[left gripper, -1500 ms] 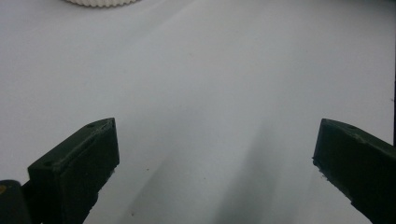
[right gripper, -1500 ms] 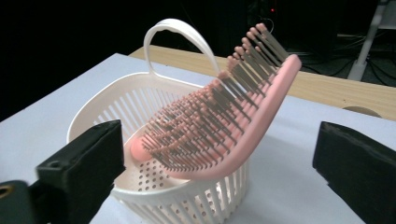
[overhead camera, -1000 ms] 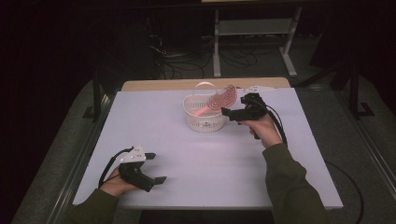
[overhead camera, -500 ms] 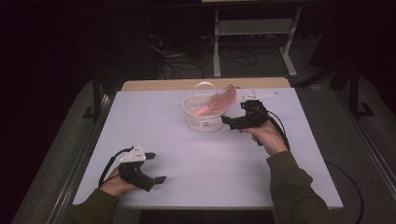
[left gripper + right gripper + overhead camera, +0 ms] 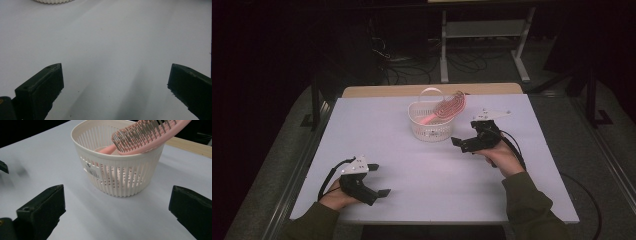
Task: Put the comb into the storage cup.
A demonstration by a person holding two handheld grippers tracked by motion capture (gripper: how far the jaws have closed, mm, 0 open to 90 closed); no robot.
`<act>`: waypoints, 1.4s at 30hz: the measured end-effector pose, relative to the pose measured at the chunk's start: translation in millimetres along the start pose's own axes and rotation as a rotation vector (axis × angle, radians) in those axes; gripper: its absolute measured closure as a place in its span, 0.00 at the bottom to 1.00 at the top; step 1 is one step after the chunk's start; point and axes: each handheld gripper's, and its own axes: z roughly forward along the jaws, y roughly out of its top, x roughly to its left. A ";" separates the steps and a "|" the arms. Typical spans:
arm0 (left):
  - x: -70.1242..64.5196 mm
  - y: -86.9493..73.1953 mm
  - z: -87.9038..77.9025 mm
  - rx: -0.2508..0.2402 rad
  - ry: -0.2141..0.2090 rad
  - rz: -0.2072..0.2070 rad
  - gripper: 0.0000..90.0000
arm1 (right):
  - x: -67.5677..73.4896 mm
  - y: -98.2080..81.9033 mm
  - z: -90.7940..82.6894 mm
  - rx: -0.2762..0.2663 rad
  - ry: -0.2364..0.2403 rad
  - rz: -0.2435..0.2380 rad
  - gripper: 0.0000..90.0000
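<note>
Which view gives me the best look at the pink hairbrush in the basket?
The right gripper view: the hairbrush is close, bristles clear, leaning on the basket rim. The high view shows it small and distant; the left gripper view catches just the basket's edge.

Evidently a lab or test room set up for recording, kept dark apart from the lit work surface. Noted: a plain white table top laid over a wooden board, bare of household furnishings, standing on grey carpeted floor; loose black cables bundled on the floor behind, beside a light metal shelf frame on feet. Also noted: cabled handheld grippers worn at the table, the left gripper and the right gripper, consistent with instrumented data capture rather than domestic use.
</note>
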 end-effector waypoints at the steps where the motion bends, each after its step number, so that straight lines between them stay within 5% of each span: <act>1: -0.1 0.0 -0.1 0.000 0.000 0.000 0.01 | 0.6 -1.4 -1.2 -0.004 0.004 0.001 0.00; 17: -0.2 0.3 -0.9 -0.005 0.002 0.002 0.01 | 17.5 -28.1 -23.8 0.017 -0.009 -0.052 0.00; 42: -0.3 0.6 -1.5 -0.005 0.002 0.003 0.01 | 33.7 -69.2 -43.8 0.080 -0.002 -0.064 0.00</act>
